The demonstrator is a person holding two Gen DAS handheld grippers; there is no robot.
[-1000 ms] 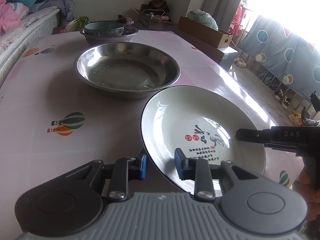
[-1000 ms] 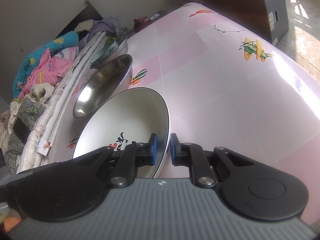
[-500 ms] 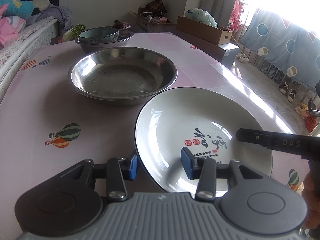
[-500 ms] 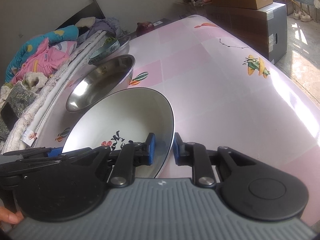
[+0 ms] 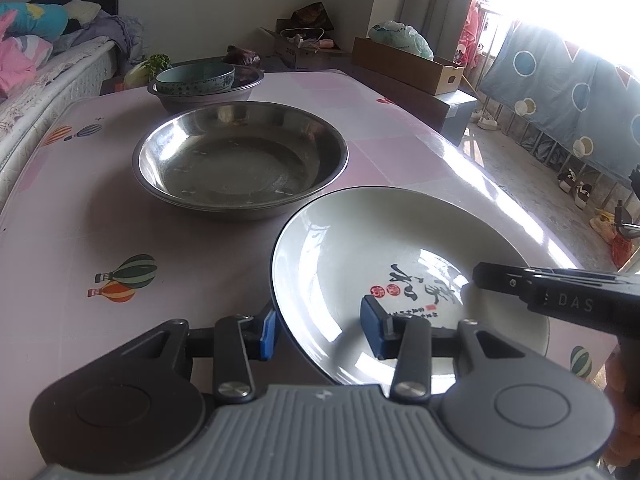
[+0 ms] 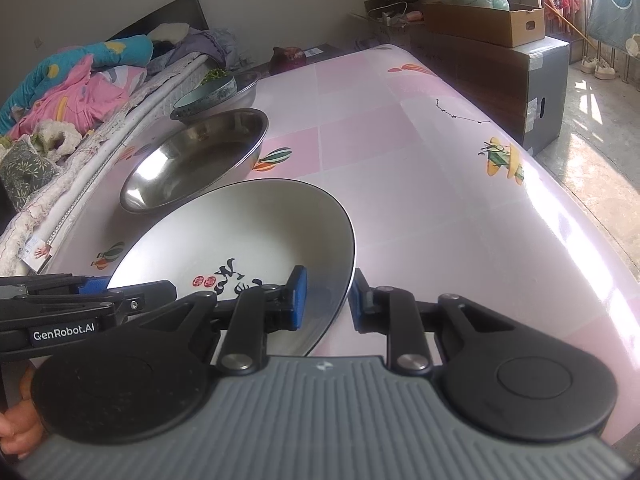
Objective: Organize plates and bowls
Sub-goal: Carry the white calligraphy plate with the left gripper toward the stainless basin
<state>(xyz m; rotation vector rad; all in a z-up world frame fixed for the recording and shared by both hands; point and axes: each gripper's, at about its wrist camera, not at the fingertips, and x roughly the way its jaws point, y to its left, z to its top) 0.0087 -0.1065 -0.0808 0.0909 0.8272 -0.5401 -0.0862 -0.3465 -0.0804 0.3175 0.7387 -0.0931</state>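
A white plate [image 5: 400,240] with black calligraphy and red stamps lies on the pink table [image 5: 80,220], just in front of a wide steel basin [image 5: 240,168]. My left gripper [image 5: 320,328] is open and straddles the plate's near-left rim; neither blue pad presses on it. My right gripper [image 6: 326,300] is open too, with the plate [image 6: 240,232] rim loose between its pads. Each gripper shows in the other's view: the right gripper [image 5: 500,280] reaches over the plate from the right, the left gripper [image 6: 92,284] from the left. The steel basin [image 6: 192,160] holds nothing.
At the table's far end a teal bowl [image 5: 196,78] sits inside a second steel basin [image 5: 248,80]. A bed with piled bedding [image 5: 40,60] runs along the left edge. A cardboard box [image 5: 404,64] stands beyond the far right corner. A hand [image 6: 16,436] holds the left gripper.
Both grippers' jaws have spread and let go of the plate's rim. The plate, tilted up a second ago, now lies flatter on the table.
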